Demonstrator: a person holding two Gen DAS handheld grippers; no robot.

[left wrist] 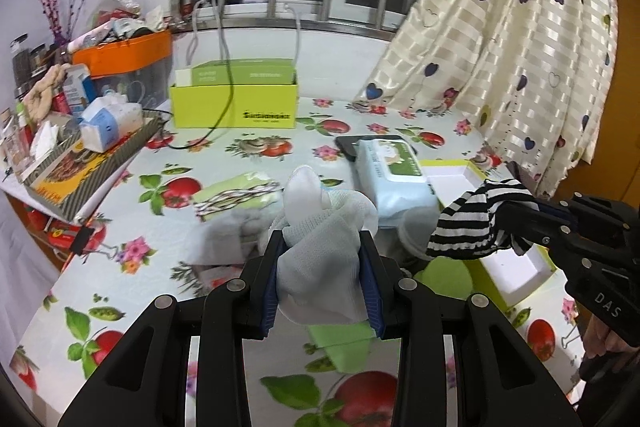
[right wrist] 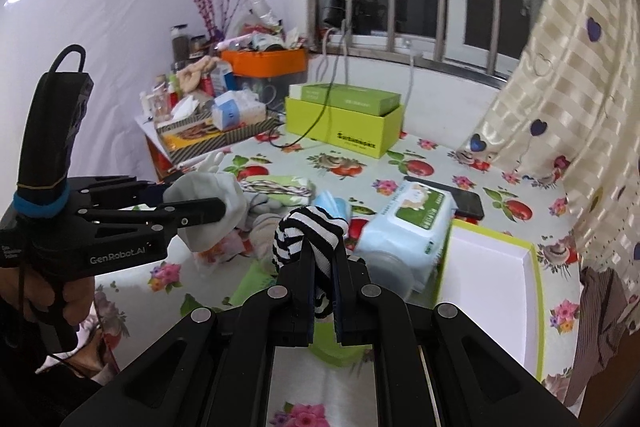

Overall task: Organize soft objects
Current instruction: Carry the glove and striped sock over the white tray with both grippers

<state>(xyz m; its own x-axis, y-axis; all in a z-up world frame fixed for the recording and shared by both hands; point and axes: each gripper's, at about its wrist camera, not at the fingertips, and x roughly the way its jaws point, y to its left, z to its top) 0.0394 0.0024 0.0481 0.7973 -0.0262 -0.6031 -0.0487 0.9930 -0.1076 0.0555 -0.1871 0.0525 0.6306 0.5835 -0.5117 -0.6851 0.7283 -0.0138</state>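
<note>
— What did your claws have?
— My left claw (left wrist: 322,259) gripped a bundled white sock (left wrist: 320,227), held above the flowered counter (left wrist: 224,163). My right claw (right wrist: 323,267) was clamped on a striped sock (right wrist: 308,231).
— Where was that one?
— Raised beside the wipes pack (right wrist: 408,223) and the white-lined box (right wrist: 488,291).

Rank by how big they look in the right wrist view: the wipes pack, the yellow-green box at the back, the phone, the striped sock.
1. yellow-green box
2. wipes pack, close to the box; nearness makes this unsure
3. striped sock, enlarged by nearness in the right gripper
4. phone, partly hidden
</note>
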